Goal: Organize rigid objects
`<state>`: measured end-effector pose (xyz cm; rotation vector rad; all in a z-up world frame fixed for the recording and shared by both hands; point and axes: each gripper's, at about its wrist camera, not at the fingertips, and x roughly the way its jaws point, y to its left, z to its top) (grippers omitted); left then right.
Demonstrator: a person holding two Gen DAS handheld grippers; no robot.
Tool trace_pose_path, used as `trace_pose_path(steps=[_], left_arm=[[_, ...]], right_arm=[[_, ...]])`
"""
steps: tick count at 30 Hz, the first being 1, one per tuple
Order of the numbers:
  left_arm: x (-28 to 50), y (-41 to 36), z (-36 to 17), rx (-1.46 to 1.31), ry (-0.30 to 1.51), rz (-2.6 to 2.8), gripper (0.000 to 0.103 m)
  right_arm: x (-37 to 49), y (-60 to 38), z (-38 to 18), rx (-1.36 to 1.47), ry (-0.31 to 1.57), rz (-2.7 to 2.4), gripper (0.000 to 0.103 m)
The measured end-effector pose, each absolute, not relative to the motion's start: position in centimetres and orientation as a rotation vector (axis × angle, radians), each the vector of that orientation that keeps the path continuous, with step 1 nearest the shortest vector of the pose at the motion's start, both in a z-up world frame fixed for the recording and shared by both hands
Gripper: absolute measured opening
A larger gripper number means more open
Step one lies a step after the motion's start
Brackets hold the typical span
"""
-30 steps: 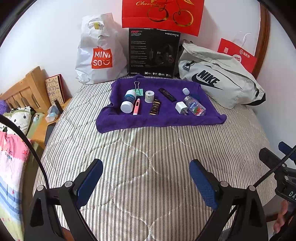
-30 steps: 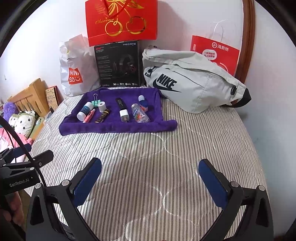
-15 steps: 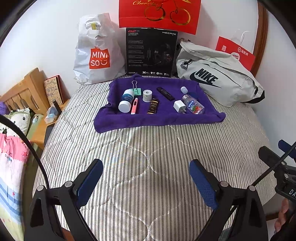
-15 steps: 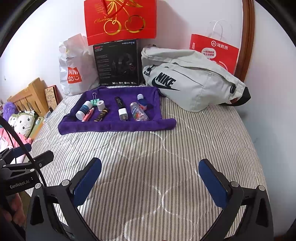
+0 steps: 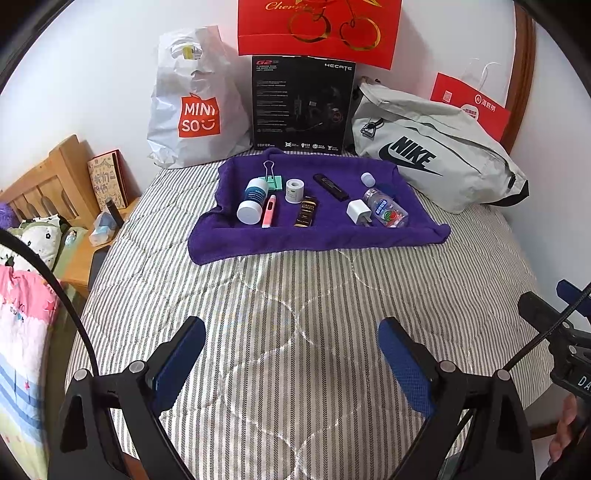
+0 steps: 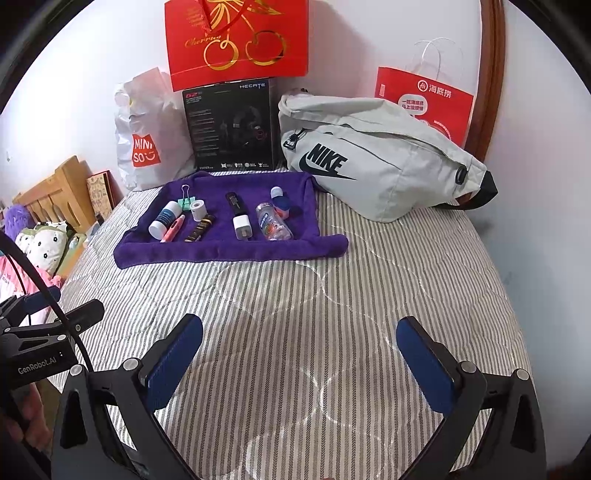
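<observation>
Both claws, left claw (image 5: 291,354) and right claw (image 6: 300,354), drifted slightly, spread wide, empty, well short of purple towel (image 5: 317,236).

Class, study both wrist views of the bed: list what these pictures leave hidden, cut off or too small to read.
- Grey Nike bag: zipped, contents unseen, both views.
- Red cherry bag: top cut by the frame edge, left wrist view.
- Black box: small print too fine, both views.
- Blue-capped item: partly behind the clear bottle, right wrist view.

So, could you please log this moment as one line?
left tongs: open, empty | right tongs: open, empty | small items on purple towel: untouched
</observation>
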<state>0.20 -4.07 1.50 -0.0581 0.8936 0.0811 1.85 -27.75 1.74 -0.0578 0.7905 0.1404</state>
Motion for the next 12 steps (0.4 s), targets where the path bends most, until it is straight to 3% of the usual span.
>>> trace_pose_path(steps=[12], left_arm=[[0.22,-4.04,1.49,-0.057,0.892,0.075,0.095]], right_arm=[[1.89,-27.76,1.62,-0.065,0.8,0.136,0.103]])
